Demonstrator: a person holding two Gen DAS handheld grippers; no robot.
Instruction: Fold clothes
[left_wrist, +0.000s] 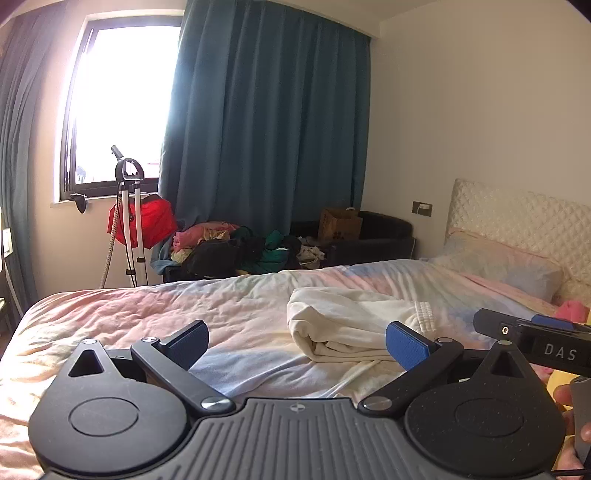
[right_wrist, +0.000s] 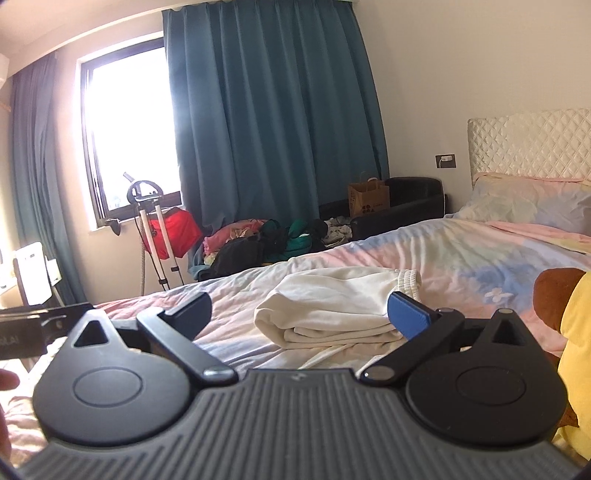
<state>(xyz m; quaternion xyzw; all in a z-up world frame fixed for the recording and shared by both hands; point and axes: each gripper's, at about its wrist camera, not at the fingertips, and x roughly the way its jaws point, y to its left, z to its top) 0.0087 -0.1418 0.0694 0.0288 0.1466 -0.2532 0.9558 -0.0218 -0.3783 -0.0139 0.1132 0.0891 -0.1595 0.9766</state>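
**Now both grippers hang empty over the folded cream garment**

We hold the left gripper (left_wrist: 297, 341) with its blue-padded jaws spread as wide as they go, nothing between them, tilted slightly down toward the bed. Our right gripper (right_wrist: 299, 314) is the same: jaws fully apart, gripping nothing. Each sits just short of the cloth, not touching it, which we read as a hands-off pause between one fold and the next action.

Just ahead of both tools lies the cream-white cotton garment (left_wrist: 351, 328), folded into a thick, layered bundle with its ribbed elastic waistband (left_wrist: 424, 314) showing at the far right corner. It rests flat on the pastel pink-and-blue rumpled bedsheet (left_wrist: 155, 314), near the middle of the bed, where the soft level surface keeps the layers stacked. A loose cream strip trails from under the bundle toward us, so the fold may want tidying.

Farther out, a pastel pillow (left_wrist: 506, 266) leans against the quilted white headboard (left_wrist: 517, 214). Beyond the bed's far edge, a heap of mixed coloured clothes (left_wrist: 240, 247) sits below the teal curtain (left_wrist: 266, 122), likely the next pieces to fold.
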